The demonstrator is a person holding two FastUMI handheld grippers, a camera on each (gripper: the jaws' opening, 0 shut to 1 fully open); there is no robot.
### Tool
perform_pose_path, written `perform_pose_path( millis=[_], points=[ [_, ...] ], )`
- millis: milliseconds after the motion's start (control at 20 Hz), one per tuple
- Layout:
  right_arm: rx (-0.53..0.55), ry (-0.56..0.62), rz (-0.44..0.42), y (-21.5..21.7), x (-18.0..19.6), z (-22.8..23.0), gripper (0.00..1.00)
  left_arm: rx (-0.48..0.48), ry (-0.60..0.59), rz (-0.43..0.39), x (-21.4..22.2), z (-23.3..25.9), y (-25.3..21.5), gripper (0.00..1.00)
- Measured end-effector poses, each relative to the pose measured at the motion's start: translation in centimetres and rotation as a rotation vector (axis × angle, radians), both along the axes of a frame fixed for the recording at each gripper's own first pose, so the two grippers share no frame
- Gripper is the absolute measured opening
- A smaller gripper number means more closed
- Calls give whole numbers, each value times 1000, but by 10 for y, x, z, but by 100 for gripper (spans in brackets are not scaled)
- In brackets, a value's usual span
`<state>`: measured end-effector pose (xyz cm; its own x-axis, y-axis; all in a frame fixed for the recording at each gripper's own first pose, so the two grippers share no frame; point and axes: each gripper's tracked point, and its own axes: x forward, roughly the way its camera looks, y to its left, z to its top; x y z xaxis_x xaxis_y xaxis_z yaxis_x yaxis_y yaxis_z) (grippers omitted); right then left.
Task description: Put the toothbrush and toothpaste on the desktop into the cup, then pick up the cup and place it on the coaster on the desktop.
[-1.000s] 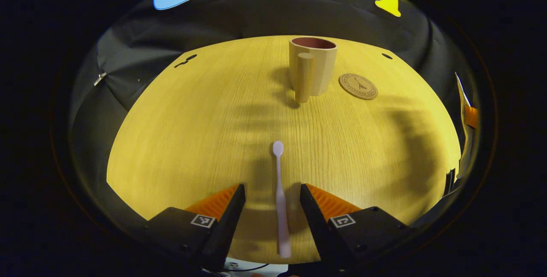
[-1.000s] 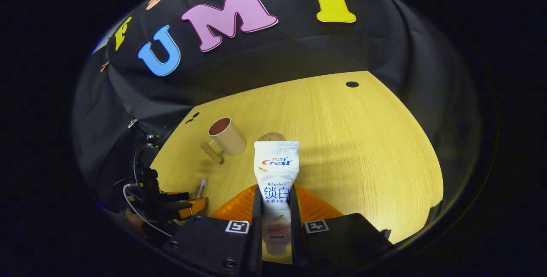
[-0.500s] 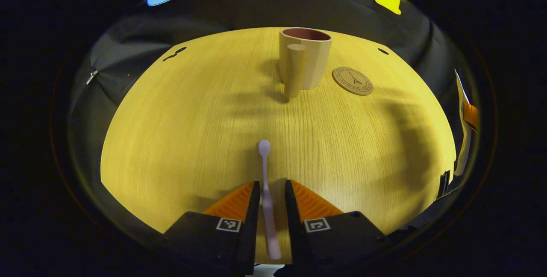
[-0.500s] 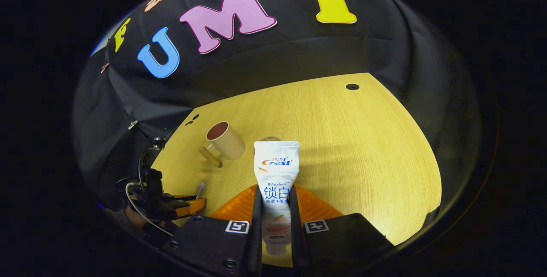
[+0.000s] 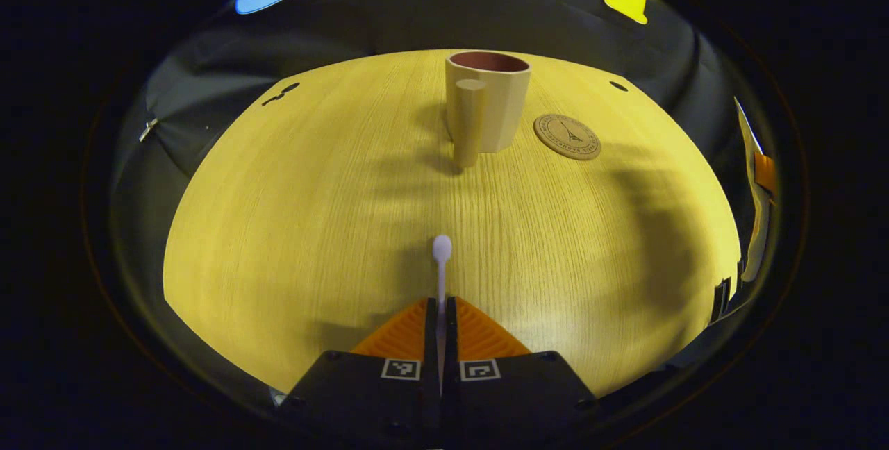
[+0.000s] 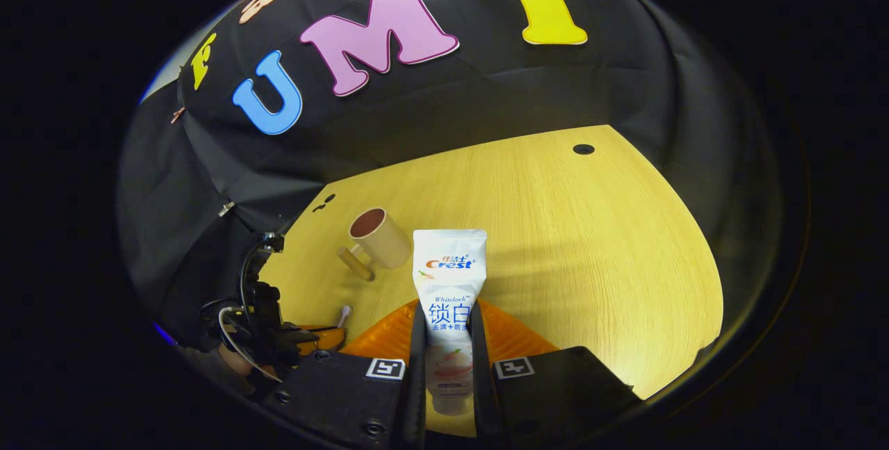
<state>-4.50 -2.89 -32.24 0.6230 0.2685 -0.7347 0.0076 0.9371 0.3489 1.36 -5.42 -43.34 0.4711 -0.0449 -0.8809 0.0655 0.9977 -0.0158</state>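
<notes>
My left gripper (image 5: 441,305) is shut on a pale toothbrush (image 5: 441,255), whose head sticks out forward past the fingertips, low over the wooden desktop (image 5: 312,214). Farther ahead stands a beige cup (image 5: 487,103) with its handle toward me, and a round brown coaster (image 5: 567,136) lies just right of it. My right gripper (image 6: 446,318) is shut on a white toothpaste tube (image 6: 449,276), held above the desktop with the flat end forward. In the right gripper view the cup (image 6: 380,240) stands at the left, and the left gripper (image 6: 305,335) with the toothbrush head (image 6: 343,312) sits at lower left.
The booth's black cloth wall (image 6: 444,117) rises behind the desktop. Small dark holes (image 5: 618,86) mark the desktop's far corners. The other gripper and toothpaste edge (image 5: 758,186) show at the far right of the left gripper view. Bare wood (image 6: 590,242) spreads to the right of the right gripper.
The left gripper's fingers have closed from wide apart onto the toothbrush handle. The right gripper has kept its grip on the toothpaste, shifting only slightly.
</notes>
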Motion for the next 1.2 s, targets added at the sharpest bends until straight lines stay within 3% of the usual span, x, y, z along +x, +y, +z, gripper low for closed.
perform_pose_path(
  millis=[50, 100, 350, 800, 1200],
  points=[
    [5, -10, -1, 2, 2, 3, 32, -9, -8, 9, -1, 3, 2, 2],
    [7, -20, 0, 4, 3, 6, 31, -17, -26, 16, -2, 9, 4, 6],
    [40, -72, 15, 20, 21, 27, 32, -99, -191, 11, 5, 69, 2, 6],
    [107, -267, 112, 77, 111, 77, 31, -204, -436, 57, 32, 181, 2, 6],
    [172, -346, 224, 144, 196, 56, 31, -161, -516, 81, 28, 221, 10, 6]
  ],
)
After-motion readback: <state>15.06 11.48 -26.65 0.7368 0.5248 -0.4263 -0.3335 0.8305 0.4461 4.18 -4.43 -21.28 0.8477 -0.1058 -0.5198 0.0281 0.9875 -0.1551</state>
